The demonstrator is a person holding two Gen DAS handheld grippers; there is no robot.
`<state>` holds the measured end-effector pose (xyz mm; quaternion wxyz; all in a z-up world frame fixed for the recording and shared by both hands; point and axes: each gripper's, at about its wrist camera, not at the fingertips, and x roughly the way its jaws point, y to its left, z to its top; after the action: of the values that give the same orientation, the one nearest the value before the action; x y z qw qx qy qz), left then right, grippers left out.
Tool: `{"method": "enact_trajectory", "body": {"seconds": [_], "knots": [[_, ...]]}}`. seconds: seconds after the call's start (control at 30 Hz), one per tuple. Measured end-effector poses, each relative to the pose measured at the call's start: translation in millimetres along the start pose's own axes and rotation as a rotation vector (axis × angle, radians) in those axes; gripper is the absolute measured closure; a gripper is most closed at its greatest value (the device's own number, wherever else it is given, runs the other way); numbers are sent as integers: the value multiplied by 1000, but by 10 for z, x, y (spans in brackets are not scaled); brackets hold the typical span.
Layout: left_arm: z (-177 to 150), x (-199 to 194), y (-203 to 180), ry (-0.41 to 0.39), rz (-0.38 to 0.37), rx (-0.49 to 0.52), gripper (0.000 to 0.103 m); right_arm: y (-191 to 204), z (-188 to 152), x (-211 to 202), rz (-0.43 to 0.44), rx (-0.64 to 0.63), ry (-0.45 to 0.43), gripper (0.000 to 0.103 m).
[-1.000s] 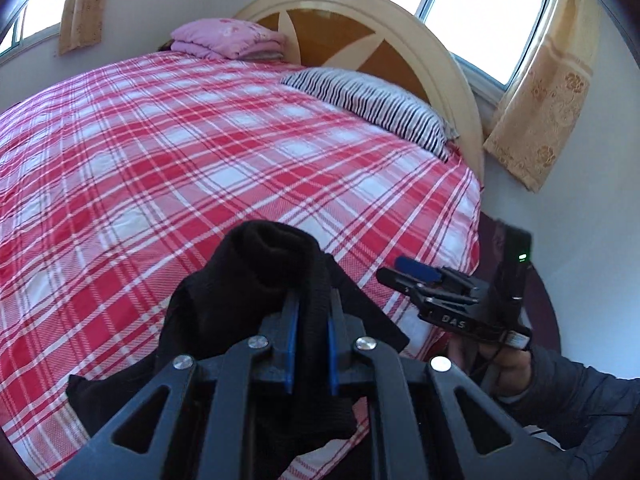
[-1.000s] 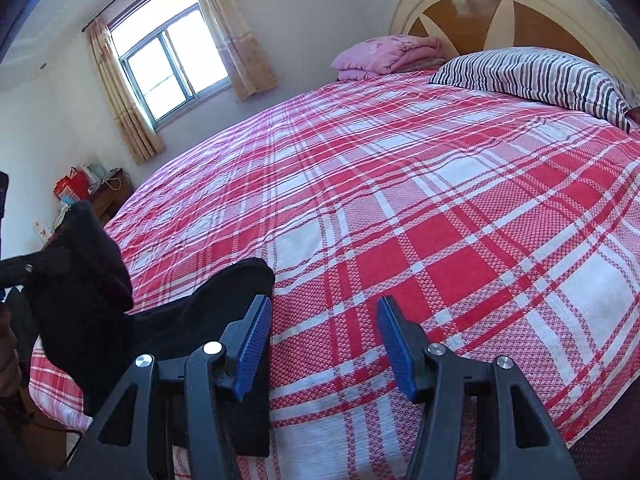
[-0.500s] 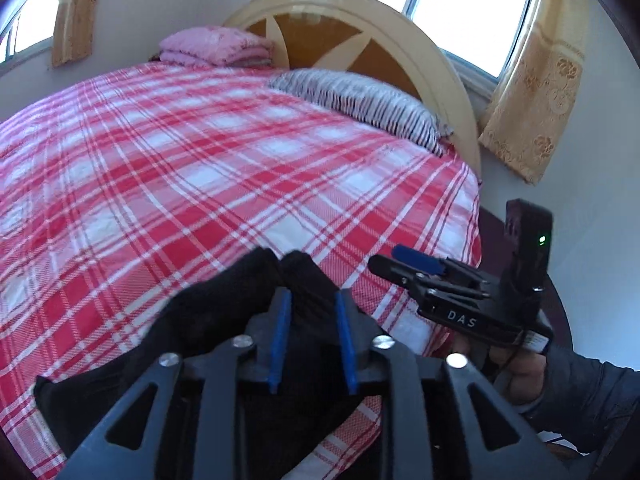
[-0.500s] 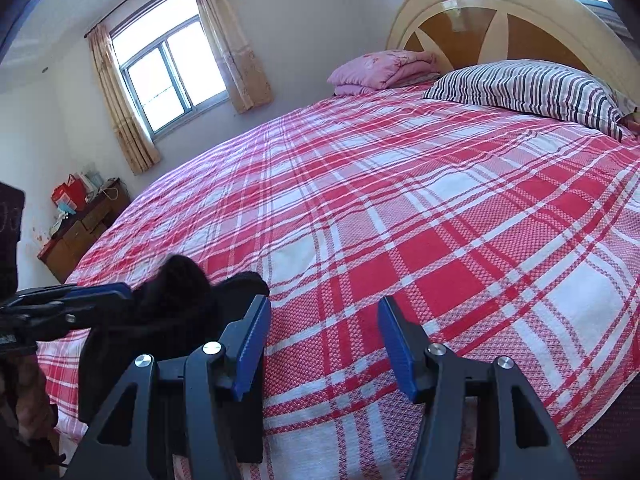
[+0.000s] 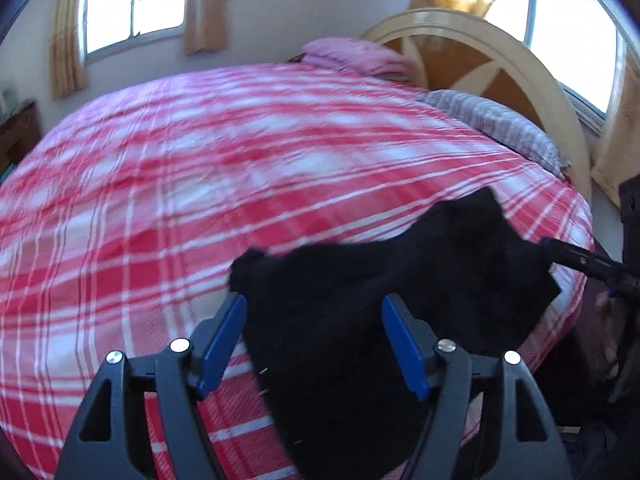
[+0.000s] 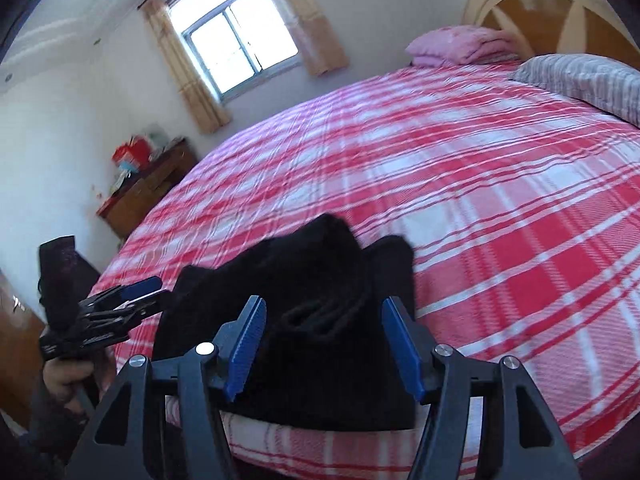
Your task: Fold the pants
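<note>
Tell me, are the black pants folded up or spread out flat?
Bunched, not flat: the black pants sit in a lumpy heap with overlapping layers at the edge of the plaid bed. Neat fold: cannot tell.

Black pants (image 5: 392, 280) on bed (image 5: 200, 184) — bunched.

No legible text in either view.

The left gripper (image 6: 136, 300), at the lower left of the right wrist view, bears a pale mark on its dark body, perhaps lettering, too blurred and small to read.
</note>
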<state>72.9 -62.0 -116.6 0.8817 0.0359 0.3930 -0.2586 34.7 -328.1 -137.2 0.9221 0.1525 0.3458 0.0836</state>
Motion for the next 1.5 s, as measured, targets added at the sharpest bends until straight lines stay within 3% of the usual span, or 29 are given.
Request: {"method": "enact_trajectory", "body": {"seconds": [0.17,0.2,0.23,0.27,0.37,0.5,0.67,0.7,0.77,0.87,1.0,1.07,1.13,1.17,1.27,1.4,1.5], "knots": [[-54,115,67,-3,58,-18,30,39,-20,167,-51,16,42,44],[-71,117,59,-4,57,-12,30,19,-18,149,-52,30,23,51],[-78,119,46,-6,55,-9,30,14,-5,123,-59,19,15,76],[-80,131,20,-7,53,-7,30,33,4,103,-67,3,12,84],[-91,150,-27,-6,46,5,30,70,27,-87,-60,-20,-57,87],[-155,159,2,-3,51,20,21,41,-10,-242,-91,-29,-93,87],[-176,197,-17,-7,70,25,8,-305,-182,-78,-125,60,30,86],[-170,202,-22,-5,71,26,8,-348,-183,-87,-111,77,26,82],[-143,184,-26,-14,83,29,8,-395,-125,-190,-148,98,-8,57],[-44,121,-49,-55,126,54,8,-321,8,-429,-196,63,-133,57],[141,130,-100,-88,131,83,6,-38,201,-432,-85,-19,-144,56],[202,217,-140,-94,139,113,4,119,251,-236,11,-51,-95,56],[230,372,-132,-50,173,117,4,225,264,44,51,-82,-27,56],[235,427,-114,-37,170,109,4,249,263,155,38,-95,-5,56],[233,589,49,-8,158,37,0,151,221,485,-111,-87,56,56],[169,720,360,35,49,-166,0,-106,188,447,-88,-32,61,56],[129,664,271,11,62,-144,0,-131,170,445,-79,-47,49,56]]}}
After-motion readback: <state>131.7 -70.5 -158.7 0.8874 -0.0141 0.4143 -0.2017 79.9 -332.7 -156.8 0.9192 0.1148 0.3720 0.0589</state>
